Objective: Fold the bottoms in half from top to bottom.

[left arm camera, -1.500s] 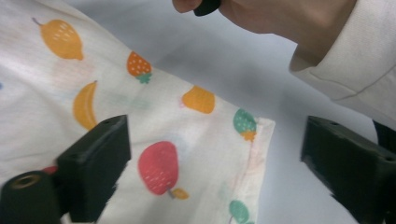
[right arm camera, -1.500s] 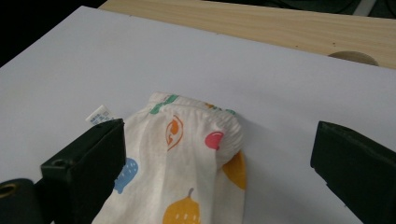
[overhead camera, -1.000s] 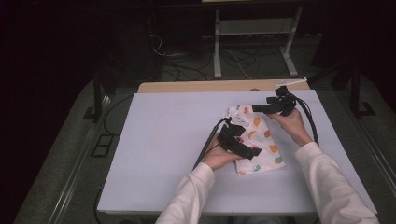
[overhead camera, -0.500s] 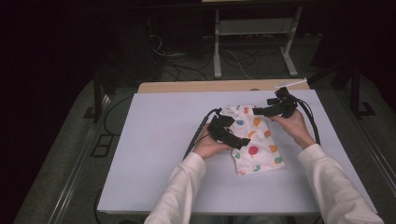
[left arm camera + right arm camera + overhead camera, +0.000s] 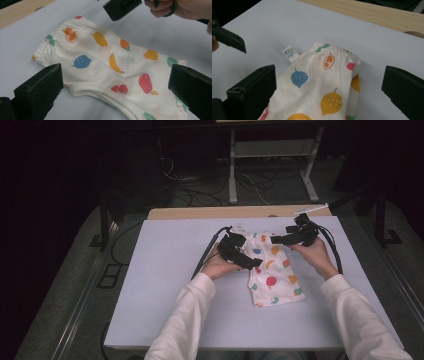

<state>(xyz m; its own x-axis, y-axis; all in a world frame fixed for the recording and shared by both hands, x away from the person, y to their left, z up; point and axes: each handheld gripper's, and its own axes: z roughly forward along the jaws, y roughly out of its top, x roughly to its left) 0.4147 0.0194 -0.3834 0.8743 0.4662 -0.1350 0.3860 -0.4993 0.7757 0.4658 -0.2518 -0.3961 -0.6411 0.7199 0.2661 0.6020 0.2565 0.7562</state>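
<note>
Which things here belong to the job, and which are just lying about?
In the job: shorts, left gripper, right gripper, table.
Lying about: wooden board, metal stand, floor cables.

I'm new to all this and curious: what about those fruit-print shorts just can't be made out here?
- Care label writing: too small, right gripper view.
- Fruit-print shorts, left edge: hidden under left gripper, high view.
- Leg ends: cut off by the bottom edge in both gripper views.
- Underside: against the table.

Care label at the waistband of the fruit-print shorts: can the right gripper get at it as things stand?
Probably yes. The care label lies exposed on the table, uncovered; the right gripper hangs open over the shorts beside it.
</note>
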